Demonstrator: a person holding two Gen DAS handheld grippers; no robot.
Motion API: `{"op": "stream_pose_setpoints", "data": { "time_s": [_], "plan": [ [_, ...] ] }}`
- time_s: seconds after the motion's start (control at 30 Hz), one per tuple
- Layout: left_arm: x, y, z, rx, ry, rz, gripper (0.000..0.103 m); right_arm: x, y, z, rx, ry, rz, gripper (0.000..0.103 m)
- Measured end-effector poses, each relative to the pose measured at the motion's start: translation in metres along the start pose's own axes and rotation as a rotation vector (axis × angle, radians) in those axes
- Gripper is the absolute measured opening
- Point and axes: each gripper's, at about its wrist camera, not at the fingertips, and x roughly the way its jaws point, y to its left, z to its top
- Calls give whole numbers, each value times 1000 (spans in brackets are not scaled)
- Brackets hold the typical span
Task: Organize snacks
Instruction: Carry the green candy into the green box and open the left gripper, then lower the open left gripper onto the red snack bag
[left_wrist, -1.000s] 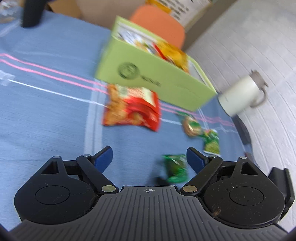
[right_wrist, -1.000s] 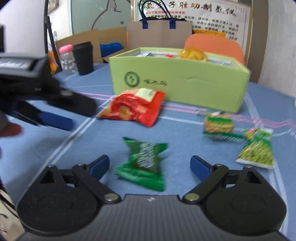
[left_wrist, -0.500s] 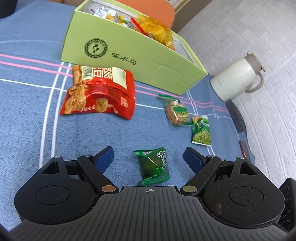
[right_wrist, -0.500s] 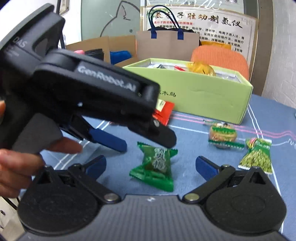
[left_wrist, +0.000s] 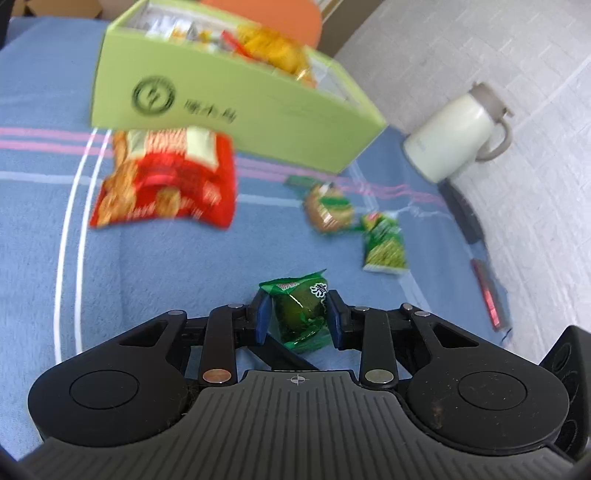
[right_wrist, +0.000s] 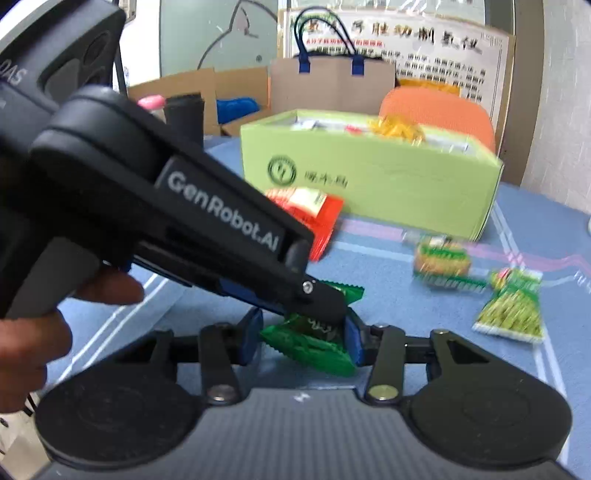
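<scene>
- Grippers, left (left_wrist: 295, 314) and right (right_wrist: 301, 339), both pinch the green candy (left_wrist: 301, 314) on the blue cloth (left_wrist: 147, 266), well in front of the box (left_wrist: 229, 110).
- Red bag (left_wrist: 166, 181) lies just before the box; two small packets sit to its right.

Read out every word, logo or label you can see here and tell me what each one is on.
"GenRobot.AI": side of the left gripper.
"AS": its body, cut off at the picture's edge.
"清": the green candy packet; the rest is creased.
Round logo with characters: the green box, too blurred to read.
Red snack bag: print blurred.
Poster: rows of characters, too blurred.
</scene>
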Motion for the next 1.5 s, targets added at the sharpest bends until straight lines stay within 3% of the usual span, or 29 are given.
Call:
{"op": "stream_pose_setpoints", "data": {
  "time_s": [0.27, 0.4, 0.53, 0.6, 0.7, 0.83, 0.87, 1.03, 1.2, 1.33, 1.5],
  "plan": [
    [-5, -44, 110, 68, -137, -80, 9, 15, -60, 92, -56, -171, -70, 51],
    [22, -54, 166, 75, -145, -61, 9, 50, -100, 129, -49, -173, -72, 52],
    [57, -51, 198, 72, -123, -24, 10, 82, -129, 140, -23, -141, -62, 59],
    [61, -44, 203, 62, -134, -12, 27, 83, -136, 139, -4, -153, -75, 64],
    [41, -33, 194, 61, -193, -18, 39, 60, -144, 132, 41, -224, -101, 71],
    [0, -20, 165, 85, -255, -14, 53, 28, -134, 111, 79, -279, -80, 94],
    [-10, -15, 155, 89, -268, -7, 55, 27, -132, 108, 79, -276, -61, 94],
    [-41, 17, 100, 54, -285, 61, 64, 37, -81, 77, 73, -164, 97, 94],
    [-55, 77, 52, -127, -239, 133, 63, 91, -43, 62, 102, 18, 208, 94],
    [-77, 114, 27, -238, -243, 171, 63, 126, -42, 69, 181, 82, 250, 94],
    [-98, 132, 14, -260, -265, 179, 63, 109, -24, 62, 241, 98, 317, 94]
  ]
}}
